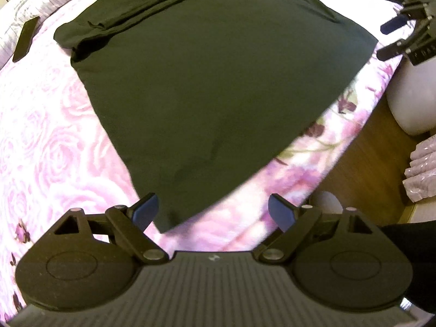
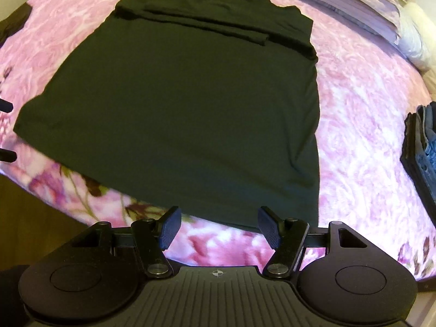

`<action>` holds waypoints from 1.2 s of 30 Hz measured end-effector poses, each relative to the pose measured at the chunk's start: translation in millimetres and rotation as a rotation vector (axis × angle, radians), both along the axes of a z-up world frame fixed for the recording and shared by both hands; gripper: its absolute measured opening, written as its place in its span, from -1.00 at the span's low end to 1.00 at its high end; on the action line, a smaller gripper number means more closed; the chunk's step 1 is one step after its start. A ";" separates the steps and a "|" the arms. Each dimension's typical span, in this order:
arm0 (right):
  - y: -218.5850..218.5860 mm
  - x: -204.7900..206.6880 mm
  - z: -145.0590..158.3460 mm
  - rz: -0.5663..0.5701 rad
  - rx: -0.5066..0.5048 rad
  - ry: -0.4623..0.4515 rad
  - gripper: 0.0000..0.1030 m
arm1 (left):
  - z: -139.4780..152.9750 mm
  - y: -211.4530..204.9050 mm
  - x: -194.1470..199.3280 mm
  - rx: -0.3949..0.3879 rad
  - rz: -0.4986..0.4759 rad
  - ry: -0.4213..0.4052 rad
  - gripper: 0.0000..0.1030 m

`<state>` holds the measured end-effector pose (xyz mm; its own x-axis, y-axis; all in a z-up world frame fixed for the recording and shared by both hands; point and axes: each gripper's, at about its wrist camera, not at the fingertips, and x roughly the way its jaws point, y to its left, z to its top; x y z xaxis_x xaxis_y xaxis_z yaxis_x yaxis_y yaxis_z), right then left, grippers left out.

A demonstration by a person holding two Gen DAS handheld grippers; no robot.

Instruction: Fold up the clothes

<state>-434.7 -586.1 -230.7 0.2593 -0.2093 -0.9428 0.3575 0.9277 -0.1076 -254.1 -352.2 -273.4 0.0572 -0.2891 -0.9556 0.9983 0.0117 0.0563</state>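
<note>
A dark long-sleeved shirt lies flat on the bed, its hem along the bed's near edge and both sleeves already folded across the chest, probably so the body makes a neat rectangle for the next fold. The left gripper and right gripper hover at the hem's two corners, fingers apart and holding nothing. The knit looks soft, matte and smooth against the plush pink rose-print cover.

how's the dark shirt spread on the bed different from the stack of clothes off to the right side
The dark shirt lies spread flat as a single garment, sleeves folded in across the chest; the stack of clothes is already folded into a compact pile of several layers. The shirt is one plain dark colour, while the stack shows blue denim among dark pieces. The shirt fills the middle of the bedspread; the stack sits at its edge. Both rest on it.
</note>
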 end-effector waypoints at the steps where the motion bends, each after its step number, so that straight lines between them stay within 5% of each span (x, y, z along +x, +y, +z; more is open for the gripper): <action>1: -4.2 -3.8 -0.1 0.002 0.005 -0.003 0.27 | 0.2 0.5 -4.0 0.002 0.002 0.000 0.65; 7: -5.7 -18.3 2.5 0.018 0.029 -0.044 0.28 | -0.4 0.5 -21.1 0.011 0.003 -0.008 0.65; 10: -4.4 -22.8 2.1 0.028 0.060 -0.060 0.65 | -2.4 -0.4 -25.3 0.011 -0.004 -0.019 0.65; 15: 8.0 -19.8 -3.7 0.135 0.062 -0.034 0.65 | -7.9 -1.1 -33.2 -0.002 -0.052 -0.064 0.65; 25: 33.5 -13.3 -33.6 0.345 -0.052 -0.035 0.64 | -48.1 5.7 -43.6 -0.048 -0.318 -0.318 0.19; 30: 36.3 -10.5 -46.8 0.393 -0.083 -0.054 0.64 | -61.0 8.6 -46.6 -0.081 -0.422 -0.396 0.15; 36: 54.7 -0.9 -57.3 0.478 -0.108 -0.089 0.64 | -69.2 -2.7 -55.8 -0.115 -0.502 -0.468 -0.16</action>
<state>-435.6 -531.5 -287.9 0.4286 -0.1427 -0.8922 -0.0933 0.9752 -0.2008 -309.9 -354.8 -342.6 0.2884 -0.4859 -0.8251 0.7555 -0.4139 0.5078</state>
